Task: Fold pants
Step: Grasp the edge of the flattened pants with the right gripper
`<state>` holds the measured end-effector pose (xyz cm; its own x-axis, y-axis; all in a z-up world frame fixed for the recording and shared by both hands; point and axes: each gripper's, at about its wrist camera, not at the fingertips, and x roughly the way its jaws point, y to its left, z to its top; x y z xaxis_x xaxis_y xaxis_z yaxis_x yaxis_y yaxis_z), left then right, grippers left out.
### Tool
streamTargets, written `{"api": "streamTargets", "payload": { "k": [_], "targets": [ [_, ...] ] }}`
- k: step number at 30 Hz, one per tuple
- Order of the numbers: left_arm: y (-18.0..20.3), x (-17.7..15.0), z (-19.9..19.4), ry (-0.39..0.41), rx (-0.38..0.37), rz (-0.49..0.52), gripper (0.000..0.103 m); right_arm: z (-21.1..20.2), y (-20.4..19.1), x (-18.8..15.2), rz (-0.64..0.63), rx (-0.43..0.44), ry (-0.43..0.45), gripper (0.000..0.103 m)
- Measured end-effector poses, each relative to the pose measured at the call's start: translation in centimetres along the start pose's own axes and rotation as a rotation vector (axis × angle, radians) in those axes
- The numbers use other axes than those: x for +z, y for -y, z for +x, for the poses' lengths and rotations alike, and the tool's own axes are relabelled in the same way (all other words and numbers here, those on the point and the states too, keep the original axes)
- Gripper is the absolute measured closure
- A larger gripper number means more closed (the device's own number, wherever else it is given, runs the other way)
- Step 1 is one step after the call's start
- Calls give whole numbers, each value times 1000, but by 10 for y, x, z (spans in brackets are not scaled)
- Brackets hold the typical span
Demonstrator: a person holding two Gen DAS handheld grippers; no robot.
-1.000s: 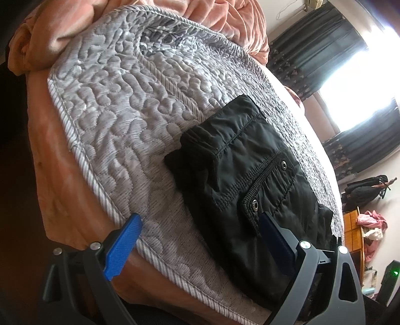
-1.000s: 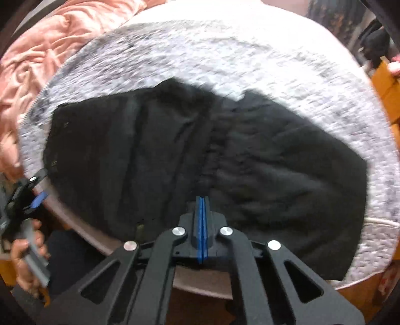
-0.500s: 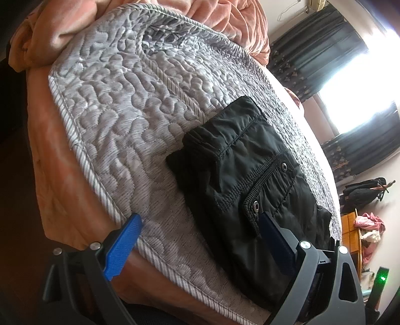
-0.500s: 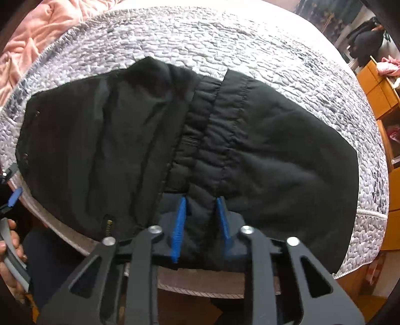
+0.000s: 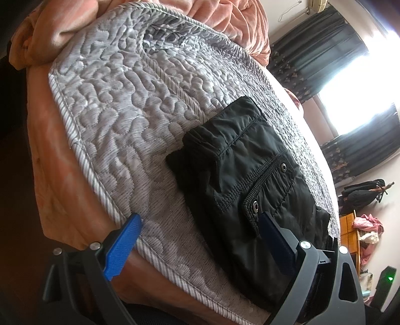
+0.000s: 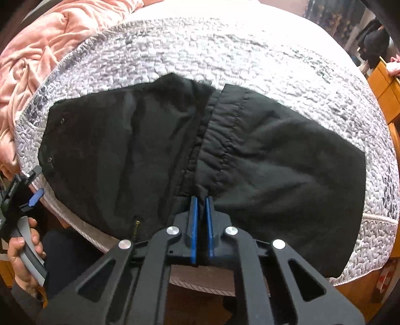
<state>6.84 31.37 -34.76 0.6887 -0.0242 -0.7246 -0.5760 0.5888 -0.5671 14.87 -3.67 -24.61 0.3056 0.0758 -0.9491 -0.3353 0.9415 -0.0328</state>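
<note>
Black pants (image 6: 250,160) lie folded on a grey quilted mat (image 6: 225,55) on the bed, with the waistband running down the middle. In the left wrist view the pants (image 5: 250,180) show a snap pocket. My right gripper (image 6: 201,200) is nearly shut, pinching the near edge of the pants at the waistband. My left gripper (image 5: 200,222) is open wide, its right finger over the pants' near corner and its left finger over the mat's edge. The left gripper also shows in the right wrist view (image 6: 32,192), held in a hand.
A pink blanket (image 5: 237,17) is bunched at the head of the bed and also shows in the right wrist view (image 6: 32,55). Dark curtains (image 5: 325,45) and a bright window are to the right. A wooden cabinet (image 6: 385,85) stands beside the bed.
My right gripper was shut, opened at the pants' near edge, and has now closed on the waistband fabric. My left gripper stayed open and barely moved.
</note>
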Motion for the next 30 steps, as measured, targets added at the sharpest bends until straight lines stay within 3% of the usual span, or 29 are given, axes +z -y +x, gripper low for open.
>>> {"api": "streamTargets", "payload": {
  "k": [10,15,18,24,26,27,30],
  "targets": [
    [1,0,1,-7,4,2,8,24,-7,-6,-82,22,-49,94],
    [1,1,-4,-11,12,2,8,31,-12,-3,-119,71,-89,63],
    [1,3,-18,39,7,5,7,22,-16,3,-142,140,-112,61],
    [-9,6,-32,50,-32,-91,5,-12,-13,65,-137,350,-131,62],
    [-11,7,-31,39,-45,-117,5,-25,-21,103,-164,418,-125,52],
    [-13,7,-29,25,-56,-141,5,-27,-30,119,-195,442,-137,37],
    [-21,9,-26,11,-86,-223,5,-25,-73,163,-374,448,-172,29]
  ]
}}
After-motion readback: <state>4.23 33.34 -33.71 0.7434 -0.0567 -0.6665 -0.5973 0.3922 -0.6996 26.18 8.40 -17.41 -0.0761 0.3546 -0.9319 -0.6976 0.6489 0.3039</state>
